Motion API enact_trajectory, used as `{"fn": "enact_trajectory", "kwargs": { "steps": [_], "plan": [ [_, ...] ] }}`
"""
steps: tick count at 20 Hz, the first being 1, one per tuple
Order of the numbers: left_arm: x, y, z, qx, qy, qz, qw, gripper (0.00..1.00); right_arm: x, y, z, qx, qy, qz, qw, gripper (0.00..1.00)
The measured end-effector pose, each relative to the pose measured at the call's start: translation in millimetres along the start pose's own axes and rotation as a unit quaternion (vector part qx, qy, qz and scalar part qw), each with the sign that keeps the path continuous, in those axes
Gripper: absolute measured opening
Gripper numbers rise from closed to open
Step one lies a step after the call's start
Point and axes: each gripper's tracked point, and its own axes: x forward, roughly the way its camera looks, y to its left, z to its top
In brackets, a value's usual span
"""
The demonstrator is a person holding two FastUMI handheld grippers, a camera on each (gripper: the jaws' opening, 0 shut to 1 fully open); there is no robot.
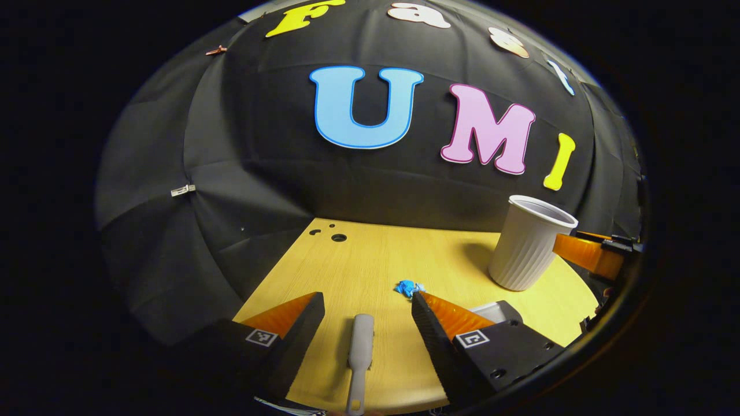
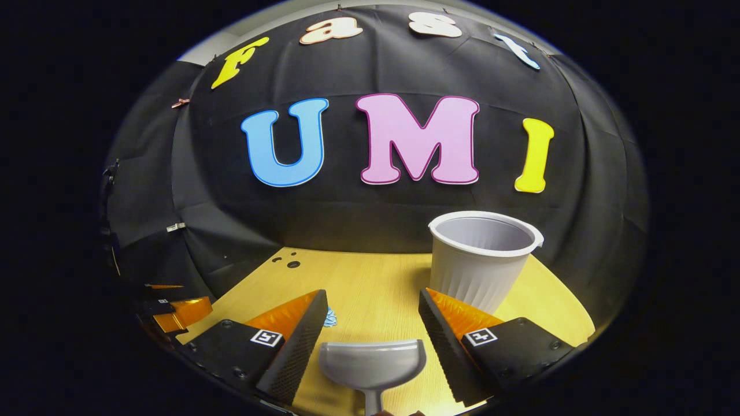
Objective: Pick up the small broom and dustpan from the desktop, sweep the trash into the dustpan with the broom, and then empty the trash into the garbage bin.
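Left gripper and right gripper are both hanging spread over the desk, pinching nothing yet.

Broom is lying btw the left fingers w/ gaps on both sides; dustpan is sitting the same way btw the right ones, mouth facing the back wall. Blue trash is resting just past the left gripper's right fingertip; white cup-shaped bin is standing upright near the right gripper. Risks, as I'm judging it: broom handle looks thin, so an off-centre squeeze could be twisting it out; a swing of the right gripper could be knocking the light bin over; a fingertip could be flicking the trash away. Broom bristles and the dustpan handle end are getting cut off at the bottom edge; the trash is half hidden behind a finger in the right gripper view.
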Motion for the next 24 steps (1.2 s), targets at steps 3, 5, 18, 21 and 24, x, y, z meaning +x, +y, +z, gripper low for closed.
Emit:
{"fn": "enact_trajectory", "kwargs": {
  "steps": [3,5,18,21,24],
  "plan": [
    [2,2,-5,-0.008,0.009,0.003,1.000,0.96,0,0,-2,0.003,0.006,-0.001,1.000,0.98],
    [4,1,-9,-0.012,0.015,0.003,1.000,0.96,2,0,-3,0.003,0.008,0.000,1.000,0.98],
    [16,11,-109,-0.001,0.199,0.004,0.980,0.96,8,-17,-39,0.027,0.061,-0.007,0.998,0.98],
    [21,12,-141,0.005,0.245,0.002,0.969,0.96,10,-23,-57,0.039,0.094,-0.011,0.995,0.98],
    [26,14,-166,0.010,0.298,0.004,0.955,0.96,12,-26,-69,0.041,0.114,-0.009,0.993,0.99]
  ]
}}
